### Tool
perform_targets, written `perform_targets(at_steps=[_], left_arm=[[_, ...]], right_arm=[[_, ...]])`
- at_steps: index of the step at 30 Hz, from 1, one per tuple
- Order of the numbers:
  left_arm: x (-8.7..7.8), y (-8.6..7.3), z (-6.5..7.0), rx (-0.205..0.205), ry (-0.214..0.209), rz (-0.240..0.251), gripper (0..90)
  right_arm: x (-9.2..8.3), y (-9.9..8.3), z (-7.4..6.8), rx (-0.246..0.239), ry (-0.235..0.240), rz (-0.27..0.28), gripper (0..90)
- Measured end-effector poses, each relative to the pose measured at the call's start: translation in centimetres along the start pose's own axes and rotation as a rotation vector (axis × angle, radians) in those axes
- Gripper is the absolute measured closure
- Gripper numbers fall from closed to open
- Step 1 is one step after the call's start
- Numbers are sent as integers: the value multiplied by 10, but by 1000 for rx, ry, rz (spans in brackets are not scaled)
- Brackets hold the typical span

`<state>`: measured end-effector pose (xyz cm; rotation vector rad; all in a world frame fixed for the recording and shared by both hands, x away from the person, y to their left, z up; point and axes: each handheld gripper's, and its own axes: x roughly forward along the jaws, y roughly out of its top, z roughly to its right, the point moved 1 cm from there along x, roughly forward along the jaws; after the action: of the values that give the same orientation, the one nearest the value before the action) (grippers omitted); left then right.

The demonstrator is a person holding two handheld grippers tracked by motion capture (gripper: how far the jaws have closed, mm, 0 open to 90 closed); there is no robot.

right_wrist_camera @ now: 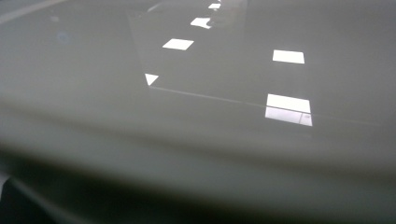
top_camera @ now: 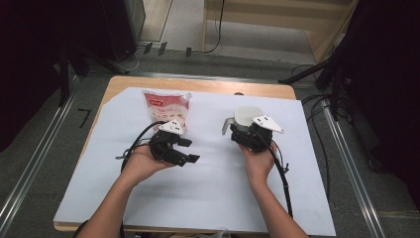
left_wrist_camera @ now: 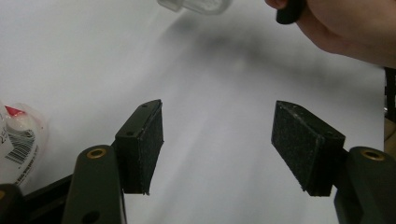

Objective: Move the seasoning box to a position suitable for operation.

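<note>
A red and white snack pouch point(top_camera: 166, 105) lies flat at the back left of the white sheet; its barcode corner point(left_wrist_camera: 18, 144) shows in the left gripper view. Just in front of the pouch my left gripper point(top_camera: 190, 150) points right, held low over the sheet. Its jaws stand wide open with nothing between the pads point(left_wrist_camera: 142, 147). My right gripper point(top_camera: 242, 130) is shut on a pale rounded container point(top_camera: 246, 115), raised off the sheet at the right. The container's glossy wall point(right_wrist_camera: 201, 116) sits close against the camera and hides the jaws. Its lower edge point(left_wrist_camera: 194, 4) hangs above its shadow.
A white sheet point(top_camera: 208, 188) covers most of the wooden table point(top_camera: 124, 82). Black stands and cables sit on the floor behind the table and along its right side. Cables trail from both grippers toward the front edge.
</note>
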<state>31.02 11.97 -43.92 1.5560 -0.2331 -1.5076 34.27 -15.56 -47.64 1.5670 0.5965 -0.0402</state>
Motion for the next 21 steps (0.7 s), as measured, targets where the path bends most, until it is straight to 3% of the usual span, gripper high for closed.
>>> perform_targets(at_steps=[7, 11, 14, 15, 21], left_arm=[[1, 0, 1, 9, 7, -2, 351], [2, 0, 1, 13, 7, -2, 352], [2, 0, 1, 13, 8, -1, 353], [2, 0, 1, 12, 25, -3, 353], [2, -1, 0, 11, 22, 6, 354]], right_arm=[[-23, -19, -17, 15, 37, -14, 111], [-30, -31, -22, 60, 53, -15, 111], [-31, -35, -27, 50, 50, -16, 111], [-32, -40, -33, 56, 58, -20, 111], [-29, -49, -52, 24, 72, -36, 111]])
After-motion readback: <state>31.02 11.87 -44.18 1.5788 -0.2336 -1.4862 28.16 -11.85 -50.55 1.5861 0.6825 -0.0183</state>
